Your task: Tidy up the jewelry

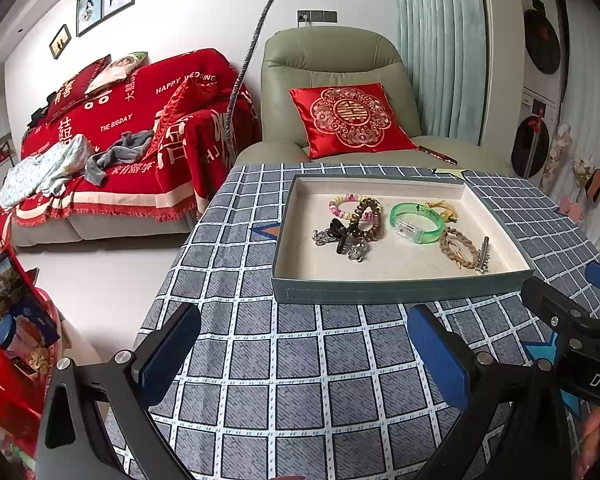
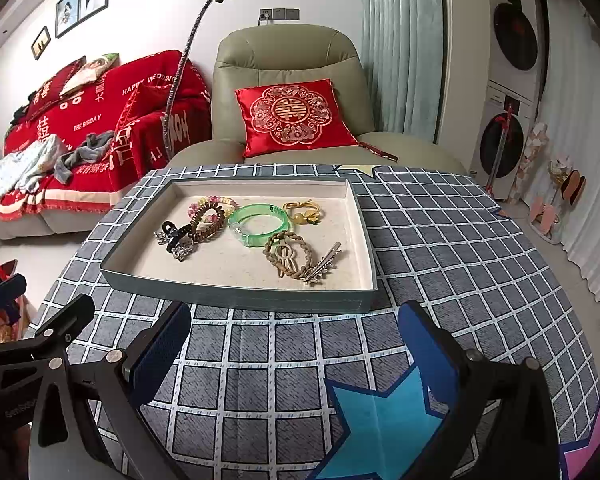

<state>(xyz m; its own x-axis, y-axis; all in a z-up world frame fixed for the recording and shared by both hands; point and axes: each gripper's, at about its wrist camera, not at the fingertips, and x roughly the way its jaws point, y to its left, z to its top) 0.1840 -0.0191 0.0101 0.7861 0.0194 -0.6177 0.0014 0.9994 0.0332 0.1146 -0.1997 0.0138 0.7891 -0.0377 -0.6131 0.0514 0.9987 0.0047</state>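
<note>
Grey-green tray sits on the checked tabletop, just beyond both claws. All the jewelry in view lies inside it: bead bracelet and coil band far left, black clip near left, green bangle centre, yellow tie far right, braided band and silver clip near right. Several pieces touch or overlap.

Left claw and right claw are both spread wide and carry nothing; they hover over bare cloth near the tray.

This layout fits either pieces already gathered into the tray or pieces awaiting sorting. No loose jewelry shows on the tabletop. Confirm the intended arrangement before you commit either claw.
</note>
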